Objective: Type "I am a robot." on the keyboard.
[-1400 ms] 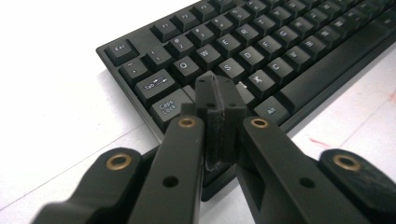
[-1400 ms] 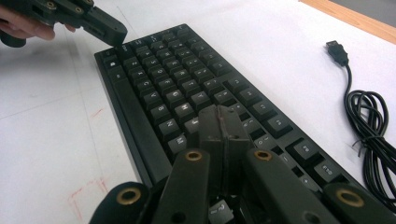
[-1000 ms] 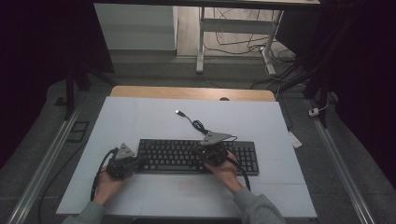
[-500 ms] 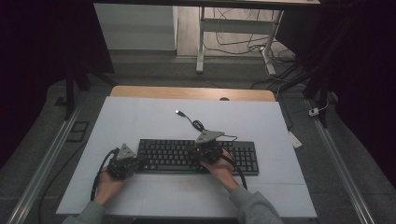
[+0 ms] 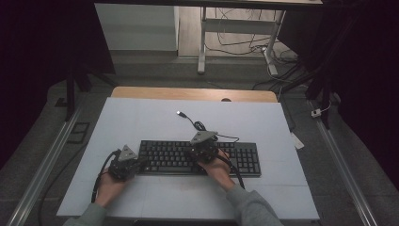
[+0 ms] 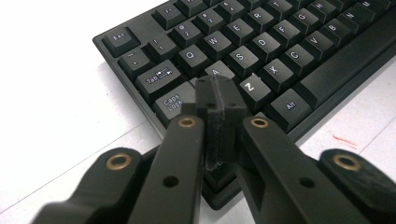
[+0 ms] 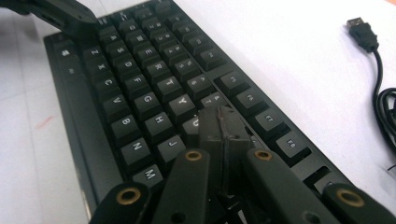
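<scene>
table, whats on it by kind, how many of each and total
keyboard: 1
usb cable with a loose plug end: 1
grippers, both shut, left gripper at the keyboard's left end, right gripper over its middle keys: 2
total: 4

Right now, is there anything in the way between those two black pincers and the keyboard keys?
Nothing visible. The left gripper, jaws shut, sits over the keyboard by Caps Lock and A; the right gripper, also shut, is over the keys right of Y and H.
</scene>
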The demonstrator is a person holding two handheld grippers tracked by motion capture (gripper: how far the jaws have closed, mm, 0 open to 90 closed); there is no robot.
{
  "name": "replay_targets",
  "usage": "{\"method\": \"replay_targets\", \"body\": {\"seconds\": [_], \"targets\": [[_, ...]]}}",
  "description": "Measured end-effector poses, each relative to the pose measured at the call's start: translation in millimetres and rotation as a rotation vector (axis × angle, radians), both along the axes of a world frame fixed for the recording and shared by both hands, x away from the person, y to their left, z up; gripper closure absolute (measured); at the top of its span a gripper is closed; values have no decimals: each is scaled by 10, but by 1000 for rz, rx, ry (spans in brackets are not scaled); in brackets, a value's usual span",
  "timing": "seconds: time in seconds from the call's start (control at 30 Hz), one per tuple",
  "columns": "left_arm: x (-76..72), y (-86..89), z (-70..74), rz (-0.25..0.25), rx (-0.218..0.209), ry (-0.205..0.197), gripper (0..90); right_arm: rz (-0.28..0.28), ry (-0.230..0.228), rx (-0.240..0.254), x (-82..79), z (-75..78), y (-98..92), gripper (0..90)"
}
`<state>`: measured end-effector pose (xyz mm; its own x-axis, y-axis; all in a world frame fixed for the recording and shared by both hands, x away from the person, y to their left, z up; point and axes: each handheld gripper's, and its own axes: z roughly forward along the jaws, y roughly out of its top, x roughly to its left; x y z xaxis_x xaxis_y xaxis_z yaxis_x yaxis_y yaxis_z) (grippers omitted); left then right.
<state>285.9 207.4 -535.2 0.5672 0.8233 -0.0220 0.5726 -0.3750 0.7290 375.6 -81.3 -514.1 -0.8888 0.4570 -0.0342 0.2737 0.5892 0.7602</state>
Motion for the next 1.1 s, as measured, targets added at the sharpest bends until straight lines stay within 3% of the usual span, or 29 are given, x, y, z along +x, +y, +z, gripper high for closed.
{"method": "replay_targets", "body": {"seconds": [0.3,0.5,0.6,0.7,1.0,1.07,1.1], "targets": [[-1,-1,-1,1,-1,0,888,-9,-4,-40,16,-51,47,899],[-2,-1,0,2,0,-1,888,-11,-11,-32,11,-43,44,899],[-8,10,14,6,-10,-14,887,-5,-32,10,-7,20,12,899],[-24,33,44,16,-33,-34,887,-16,-38,50,-28,109,-77,899],[-55,61,93,25,-58,-60,887,-30,-32,71,-100,183,-359,897],[-54,71,95,25,-70,-59,878,-37,-32,74,-122,191,-464,844],[-54,72,95,27,-75,-61,820,-54,-31,72,-131,197,-553,750]]}}
